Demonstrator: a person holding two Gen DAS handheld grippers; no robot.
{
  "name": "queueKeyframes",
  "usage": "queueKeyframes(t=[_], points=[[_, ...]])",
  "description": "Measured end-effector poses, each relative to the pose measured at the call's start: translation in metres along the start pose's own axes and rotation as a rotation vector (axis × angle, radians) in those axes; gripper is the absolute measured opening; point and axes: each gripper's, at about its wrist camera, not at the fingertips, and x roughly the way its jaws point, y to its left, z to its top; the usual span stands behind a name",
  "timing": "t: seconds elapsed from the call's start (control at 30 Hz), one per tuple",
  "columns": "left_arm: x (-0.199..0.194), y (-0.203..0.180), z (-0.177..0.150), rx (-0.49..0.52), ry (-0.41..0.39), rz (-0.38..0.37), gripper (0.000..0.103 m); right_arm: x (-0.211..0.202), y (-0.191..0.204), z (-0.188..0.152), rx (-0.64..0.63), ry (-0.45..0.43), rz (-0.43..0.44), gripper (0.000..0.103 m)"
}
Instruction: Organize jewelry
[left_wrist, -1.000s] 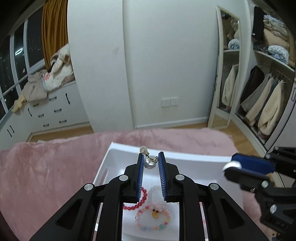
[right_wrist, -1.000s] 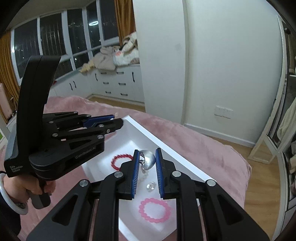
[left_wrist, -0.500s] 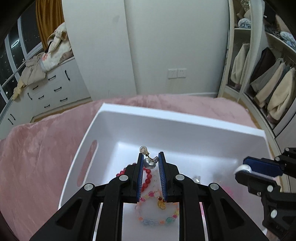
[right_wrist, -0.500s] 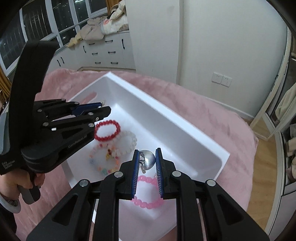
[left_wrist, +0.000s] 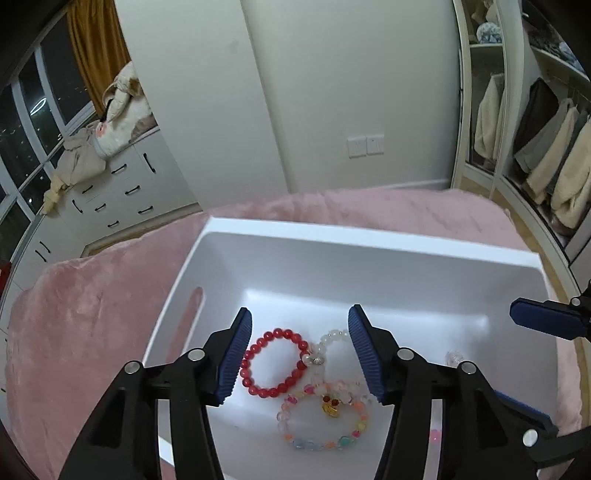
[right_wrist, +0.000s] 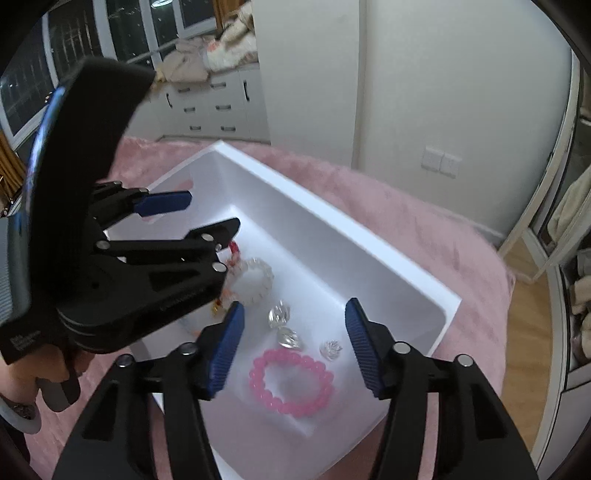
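A white bin (left_wrist: 369, 242) (right_wrist: 332, 218) sits on a pink plush cover. My left gripper (left_wrist: 299, 345) is open and empty above a red bead bracelet (left_wrist: 273, 363), a pale bead bracelet (left_wrist: 332, 338) and a multicoloured bracelet (left_wrist: 325, 424); a small silver earring (left_wrist: 317, 359) lies between them. My right gripper (right_wrist: 293, 338) is open and empty above a pink bracelet (right_wrist: 291, 382) and clear crystal pieces (right_wrist: 290, 338). The left gripper (right_wrist: 184, 218) shows at the left of the right wrist view.
The pink cover (left_wrist: 92, 314) surrounds the bin. White drawers (left_wrist: 122, 195) with piled clothes stand at the back left, a white wall (left_wrist: 332, 92) behind, and an open wardrobe (left_wrist: 546, 147) with hanging coats at the right.
Both grippers have opened and let go of the earrings they held, which now lie in the bin. Both have come lower over the bin.
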Motion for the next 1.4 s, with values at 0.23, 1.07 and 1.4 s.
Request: queueKeyframes(t=[0.23,1.07,1.4], points=[[-0.043,0.020,0.006,-0.081,-0.115,-0.007,0.081,-0.040,0.008,0.008,-0.015,-0.103,-0.002,0.073],[-0.179,0.030,-0.073,-0.148,-0.435,0.128,0.099,-0.170,0.049,-0.067,-0.051,-0.438,-0.041,0.098],[-0.177,0.026,-0.125,-0.195,-0.442,0.133,0.100,-0.144,0.048,-0.102,-0.041,-0.406,-0.056,0.098]])
